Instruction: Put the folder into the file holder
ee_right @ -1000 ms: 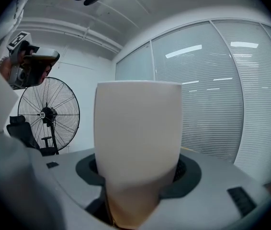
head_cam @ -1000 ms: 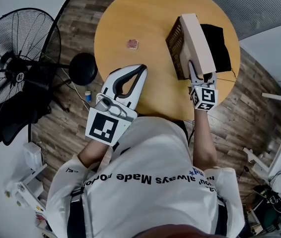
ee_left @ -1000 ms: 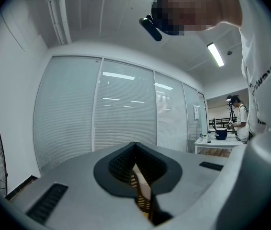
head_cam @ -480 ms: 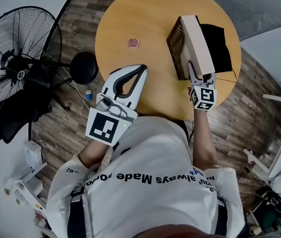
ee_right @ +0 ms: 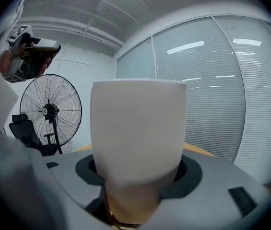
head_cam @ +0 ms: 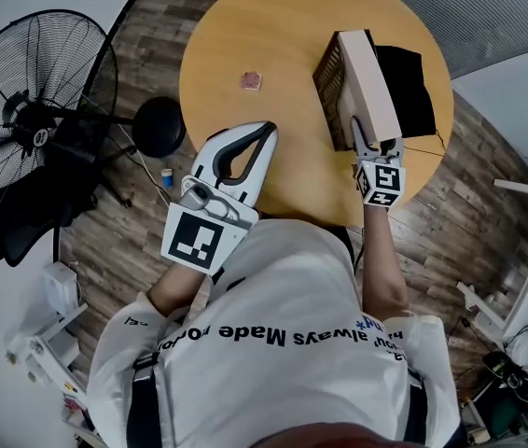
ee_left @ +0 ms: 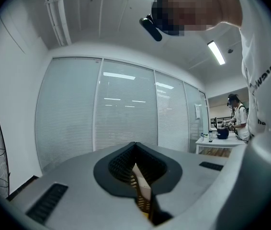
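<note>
A beige folder (head_cam: pixel 368 77) stands on edge in the brown mesh file holder (head_cam: pixel 329 87) on the round wooden table (head_cam: pixel 273 26). My right gripper (head_cam: pixel 379 143) is shut on the folder's near end, one jaw on each side. In the right gripper view the pale spine of the folder (ee_right: pixel 138 133) fills the space between the jaws of that gripper (ee_right: pixel 138 186). My left gripper (head_cam: pixel 262 131) hovers over the table's near edge, shut and holding nothing. In the left gripper view the tips of that gripper (ee_left: pixel 135 145) meet, and a strip of the file holder (ee_left: pixel 142 195) shows below them.
A black cloth-like object (head_cam: pixel 409 87) lies just right of the holder. A small reddish piece (head_cam: pixel 249 83) sits mid-table. A standing fan (head_cam: pixel 40 110) and a black round stool (head_cam: pixel 157 129) are on the wooden floor to the left. A person works at a far table (ee_left: pixel 233 121).
</note>
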Available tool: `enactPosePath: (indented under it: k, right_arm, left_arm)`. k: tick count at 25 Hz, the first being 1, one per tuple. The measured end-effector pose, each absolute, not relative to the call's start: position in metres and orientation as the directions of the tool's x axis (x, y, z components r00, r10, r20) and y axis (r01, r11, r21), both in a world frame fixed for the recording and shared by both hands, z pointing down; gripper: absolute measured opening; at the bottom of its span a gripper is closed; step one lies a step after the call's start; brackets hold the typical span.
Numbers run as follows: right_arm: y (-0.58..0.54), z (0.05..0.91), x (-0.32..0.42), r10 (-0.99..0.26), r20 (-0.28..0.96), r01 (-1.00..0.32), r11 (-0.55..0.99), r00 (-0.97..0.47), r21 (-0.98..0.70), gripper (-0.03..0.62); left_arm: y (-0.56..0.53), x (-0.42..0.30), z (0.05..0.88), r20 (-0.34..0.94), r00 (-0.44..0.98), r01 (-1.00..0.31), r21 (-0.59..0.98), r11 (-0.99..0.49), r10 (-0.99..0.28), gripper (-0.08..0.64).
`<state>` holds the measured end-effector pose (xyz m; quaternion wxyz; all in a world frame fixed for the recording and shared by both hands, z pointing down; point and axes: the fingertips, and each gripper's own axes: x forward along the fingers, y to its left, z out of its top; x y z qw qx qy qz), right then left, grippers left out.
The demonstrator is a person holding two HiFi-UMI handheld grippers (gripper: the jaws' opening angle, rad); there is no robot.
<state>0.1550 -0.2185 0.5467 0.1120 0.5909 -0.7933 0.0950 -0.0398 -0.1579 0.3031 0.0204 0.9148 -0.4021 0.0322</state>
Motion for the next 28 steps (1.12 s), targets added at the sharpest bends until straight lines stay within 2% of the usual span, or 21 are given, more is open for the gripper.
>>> enactPosePath:
  k: [13, 28]
  right_arm:
    - [-0.205, 0.548, 0.165, -0.896, 0.327, -0.953, 0.293, -0.302, -0.077, 0.333]
    - [-0.183, 0.508, 0.187, -0.894, 0.329, -0.952, 0.298, -0.306, -0.076, 0.341]
  left_arm:
    - [-0.149, -0.022, 0.302, 0.078, 0.678, -0.733, 0.005, -0.68, -0.731, 0.025]
    - [-0.142, 0.011, 0.301, 0.076, 0.705, -0.707, 0.007, -0.707, -0.705, 0.023]
